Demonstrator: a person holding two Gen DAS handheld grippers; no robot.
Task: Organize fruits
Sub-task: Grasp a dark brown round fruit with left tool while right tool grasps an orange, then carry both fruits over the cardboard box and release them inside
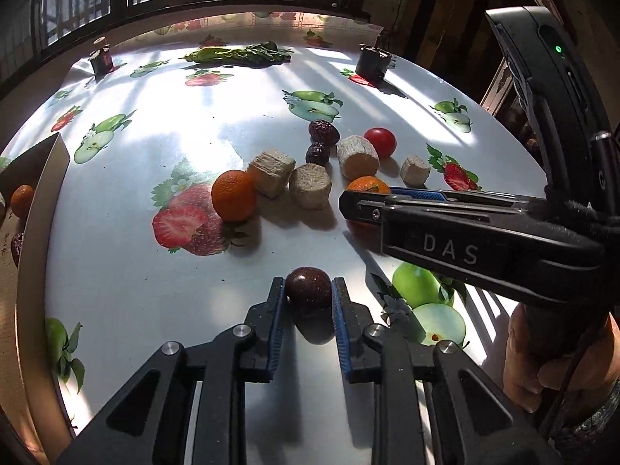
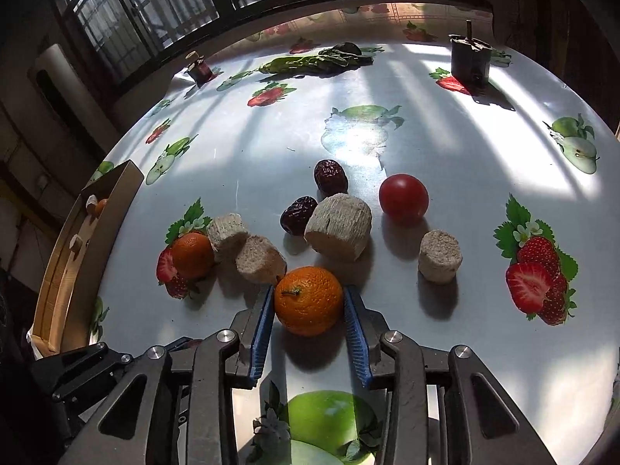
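While the left gripper (image 1: 309,294) clamps a dark plum (image 1: 308,290) at the table's near edge, the right gripper (image 2: 309,302) squeezes an orange (image 2: 309,300); either round fruit could roll free.

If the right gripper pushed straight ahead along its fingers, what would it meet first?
The right gripper already has an orange between its fingers, so that comes first. Just beyond it lie a tan cylinder and a larger cylinder, though depth is hard to judge.
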